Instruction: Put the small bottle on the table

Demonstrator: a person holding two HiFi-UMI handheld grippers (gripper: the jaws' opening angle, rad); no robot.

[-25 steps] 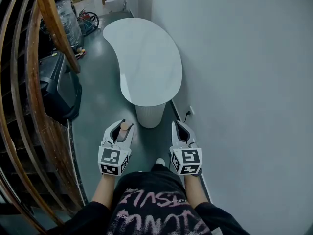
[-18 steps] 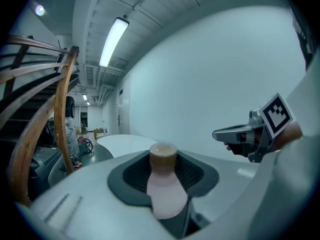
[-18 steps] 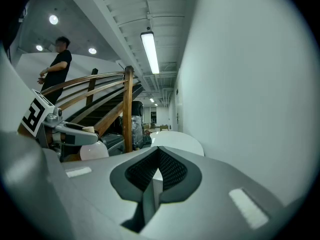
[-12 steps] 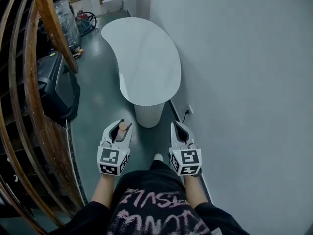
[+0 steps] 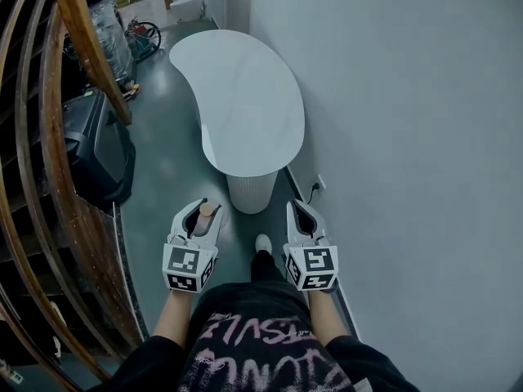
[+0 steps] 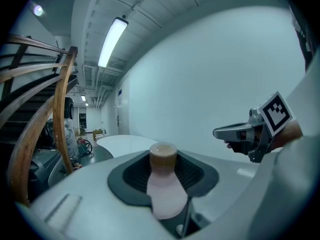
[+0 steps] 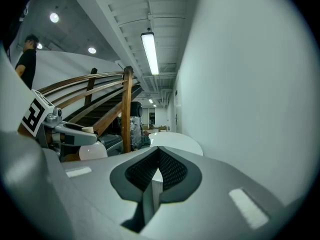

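Looking down in the head view, you hold the left gripper (image 5: pixel 199 216) and right gripper (image 5: pixel 300 217) short of the worktop (image 5: pixel 245 96) at 12 o'clock. Left gripper view: your jaws clamp the small bottle (image 6: pixel 164 186), cap toward 12 o'clock. Right gripper view: jaws pressed together, nothing between them.
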